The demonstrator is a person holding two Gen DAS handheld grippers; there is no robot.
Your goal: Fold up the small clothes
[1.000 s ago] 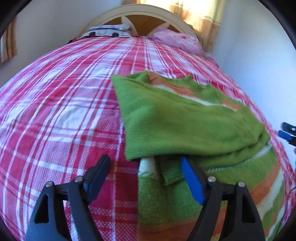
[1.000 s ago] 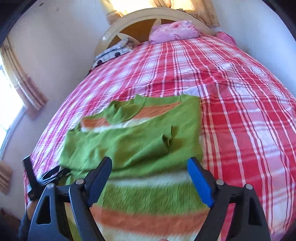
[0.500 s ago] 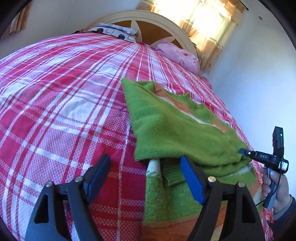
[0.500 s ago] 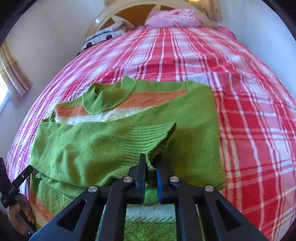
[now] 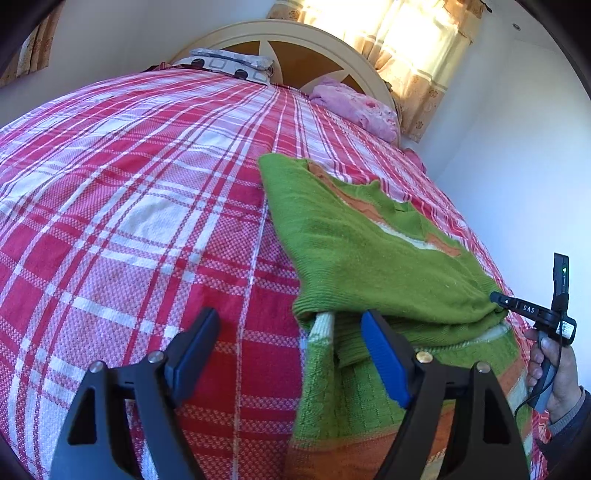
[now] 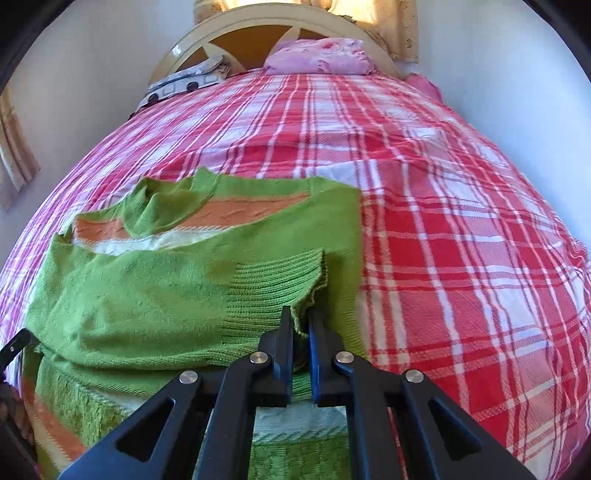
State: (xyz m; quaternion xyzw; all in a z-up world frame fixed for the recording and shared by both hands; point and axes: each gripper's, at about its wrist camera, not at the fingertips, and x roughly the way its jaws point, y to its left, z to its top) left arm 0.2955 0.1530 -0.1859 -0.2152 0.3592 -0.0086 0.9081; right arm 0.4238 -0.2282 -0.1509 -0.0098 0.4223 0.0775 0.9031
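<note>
A small green sweater with orange and white stripes lies on the red plaid bed, both sleeves folded across its front. It also shows in the right wrist view. My left gripper is open and empty, low over the sweater's near left edge. My right gripper is shut on the ribbed sleeve cuff. From the left wrist view the right gripper pinches the green fabric at the sweater's right side.
The red plaid bedspread covers the whole bed. A pink pillow and a grey patterned pillow lie by the cream headboard. White walls stand close on both sides.
My right gripper moved in and closed on the sleeve cuff. My left gripper stayed open and swung its view to the right.
</note>
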